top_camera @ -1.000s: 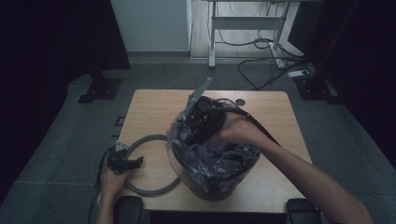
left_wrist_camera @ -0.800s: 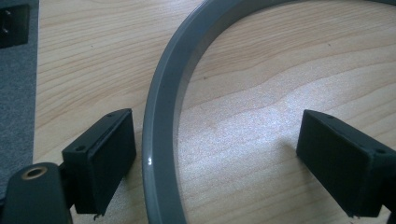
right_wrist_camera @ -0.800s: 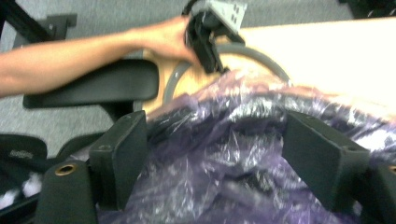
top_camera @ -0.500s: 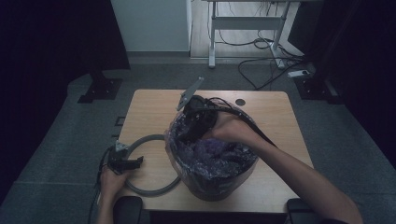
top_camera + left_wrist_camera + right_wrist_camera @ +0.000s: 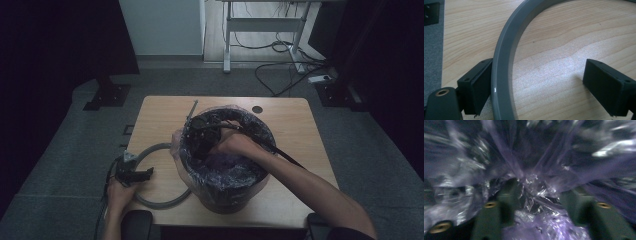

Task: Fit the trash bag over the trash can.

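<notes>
A black bin (image 5: pixel 225 197) lined with a thin purple-tinted plastic bag (image 5: pixel 225 167) stands at the middle of the wooden table (image 5: pixel 290 125). My right gripper (image 5: pixel 205 142) is down inside the bin, held by a hand. In the right gripper view its jaws stand apart, with crumpled bag film (image 5: pixel 536 185) bunched between them (image 5: pixel 541 192). A grey ring (image 5: pixel 155 200) lies flat on the table left of the bin. My left gripper (image 5: pixel 142 174) rests at the ring's left side, open (image 5: pixel 536 75). The ring's band (image 5: pixel 504 62) runs just inside one jaw and touches it.
The right gripper's cable (image 5: pixel 285 155) trails over the bin's rim toward the right. A small round hole (image 5: pixel 257 109) sits near the table's far edge. A desk frame (image 5: pixel 227 50) and floor cables (image 5: pixel 280 70) lie beyond the table.
My right gripper and hand have sunk from above the bin's rim down into it, pressing the puffed-up bag lower. The left gripper and ring have stayed put.
</notes>
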{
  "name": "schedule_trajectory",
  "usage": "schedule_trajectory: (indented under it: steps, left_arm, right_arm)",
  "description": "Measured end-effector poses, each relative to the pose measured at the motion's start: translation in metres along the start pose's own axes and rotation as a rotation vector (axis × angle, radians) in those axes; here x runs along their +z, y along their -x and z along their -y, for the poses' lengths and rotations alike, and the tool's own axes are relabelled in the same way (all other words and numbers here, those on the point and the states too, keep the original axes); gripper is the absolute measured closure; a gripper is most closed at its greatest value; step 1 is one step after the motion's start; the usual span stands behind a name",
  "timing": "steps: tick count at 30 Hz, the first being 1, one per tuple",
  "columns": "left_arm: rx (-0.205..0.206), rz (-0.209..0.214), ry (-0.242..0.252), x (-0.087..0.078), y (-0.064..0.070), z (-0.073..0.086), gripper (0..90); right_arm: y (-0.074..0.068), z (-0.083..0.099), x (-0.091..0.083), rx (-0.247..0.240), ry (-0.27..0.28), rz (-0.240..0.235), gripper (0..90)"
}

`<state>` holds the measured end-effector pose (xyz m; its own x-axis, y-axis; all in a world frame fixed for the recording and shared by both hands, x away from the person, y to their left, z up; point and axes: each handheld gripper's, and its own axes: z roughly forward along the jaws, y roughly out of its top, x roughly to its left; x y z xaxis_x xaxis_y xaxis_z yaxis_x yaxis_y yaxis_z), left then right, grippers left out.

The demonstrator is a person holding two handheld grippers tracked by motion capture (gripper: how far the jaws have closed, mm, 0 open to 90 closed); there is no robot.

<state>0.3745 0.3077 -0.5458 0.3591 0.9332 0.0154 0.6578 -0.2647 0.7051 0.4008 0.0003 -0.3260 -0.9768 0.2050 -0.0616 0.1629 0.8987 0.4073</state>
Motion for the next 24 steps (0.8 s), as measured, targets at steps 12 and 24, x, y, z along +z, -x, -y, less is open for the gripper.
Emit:
schedule_trajectory:
  steps: [12, 24]
  left_arm:
    - [-0.002, 0.000, 0.002, 0.000, 0.000, 0.000, 11.7]
    - [-0.002, 0.000, 0.002, 0.000, 0.000, 0.000, 11.7]
  right_arm:
    - [0.027, 0.046, -0.109, 0.154, 0.185, 0.212, 34.1]
    - [0.076, 0.106, -0.067, 0.346, -0.010, 0.278, 38.6]
